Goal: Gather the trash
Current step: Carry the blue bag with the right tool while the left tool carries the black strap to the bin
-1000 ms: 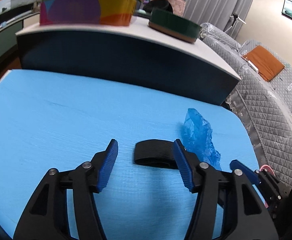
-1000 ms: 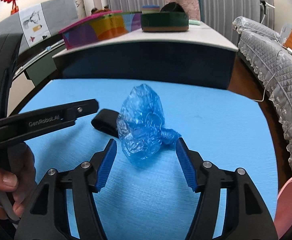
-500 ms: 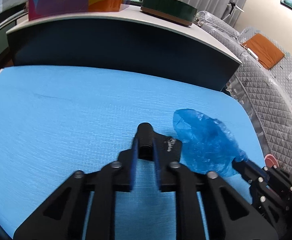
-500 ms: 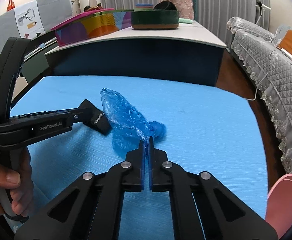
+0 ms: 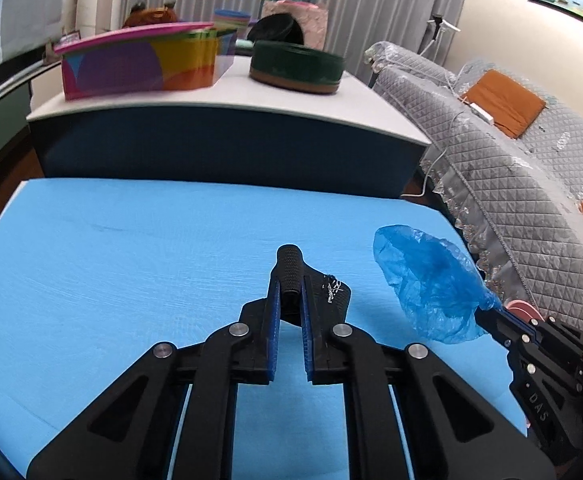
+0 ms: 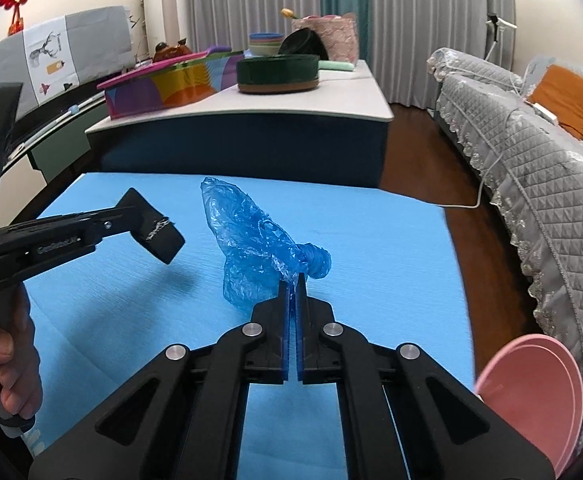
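Black elastic band, folded into a loop, pinched between the blue pads of the left gripper. Jaws drawn in tight on it, loop end sticking out past the fingertips, a flap with pale lint hanging to the right. It looks raised clear of the blue mat; held by the middle so neither end drags, I judge. Off to the right in this view, the crumpled blue plastic bag hangs from the tip of the other tool. Behind the mat: white-topped counter carrying a multicoloured box and a dark green round tin. Grey quilted sofa on the right.

Right wrist view: right gripper clamped on the twisted neck of the bag, pads nearly meeting, thin film between them. Bag body billows up and to the left, a knot beside the tips. Gripping the bunched part likely gives firmer purchase than loose film. Left tool comes in from the left with the band in its tip, a shadow on the mat beneath it, so lifted. Person's hand wraps that tool's handle. Pink bin rim at lower right, just off the mat edge: probable destination for both pieces, closest to the bag.
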Tool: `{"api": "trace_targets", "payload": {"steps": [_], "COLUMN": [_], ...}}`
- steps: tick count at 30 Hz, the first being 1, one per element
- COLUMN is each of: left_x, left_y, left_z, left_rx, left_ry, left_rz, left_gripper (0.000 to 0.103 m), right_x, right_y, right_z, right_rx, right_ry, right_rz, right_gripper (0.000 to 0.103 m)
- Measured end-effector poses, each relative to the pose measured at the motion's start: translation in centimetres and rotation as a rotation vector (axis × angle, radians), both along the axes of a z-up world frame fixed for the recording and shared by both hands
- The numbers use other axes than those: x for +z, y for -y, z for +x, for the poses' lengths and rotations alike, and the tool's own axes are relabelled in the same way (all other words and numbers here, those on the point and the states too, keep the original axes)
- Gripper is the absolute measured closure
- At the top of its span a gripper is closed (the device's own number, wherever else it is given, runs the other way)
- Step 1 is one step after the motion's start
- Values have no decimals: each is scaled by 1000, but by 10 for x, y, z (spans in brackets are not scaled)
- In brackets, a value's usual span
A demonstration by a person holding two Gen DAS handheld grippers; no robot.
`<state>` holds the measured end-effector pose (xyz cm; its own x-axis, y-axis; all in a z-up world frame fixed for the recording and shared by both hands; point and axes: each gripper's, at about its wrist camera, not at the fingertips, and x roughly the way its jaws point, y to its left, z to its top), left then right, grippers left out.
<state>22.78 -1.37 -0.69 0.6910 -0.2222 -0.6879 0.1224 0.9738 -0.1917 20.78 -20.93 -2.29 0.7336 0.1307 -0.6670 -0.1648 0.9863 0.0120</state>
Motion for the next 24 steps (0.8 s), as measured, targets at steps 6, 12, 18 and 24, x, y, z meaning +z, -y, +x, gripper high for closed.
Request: {"api": "trace_targets", "payload": {"steps": [6,12,18,24], "left_x": [19,31,35,39], "left_y": [9,16,24,35], "left_z": [-19,-35,-44,-46], "left_rx": [-25,-43,-59,-81], "left_ry": [39,66,81,94], "left_rz": [0,-1,3,1], "left_gripper": [94,94,94,94], "right_x": [20,30,35,37], "right_y": [16,34,54,71], "right_z": [-23,-39,-51,-57], "right_rx": [-31,-68,-108,-137], "right_ry": [39,58,62,66], "right_rz": [3,15,35,42], "right_gripper": [101,101,101,101]}}
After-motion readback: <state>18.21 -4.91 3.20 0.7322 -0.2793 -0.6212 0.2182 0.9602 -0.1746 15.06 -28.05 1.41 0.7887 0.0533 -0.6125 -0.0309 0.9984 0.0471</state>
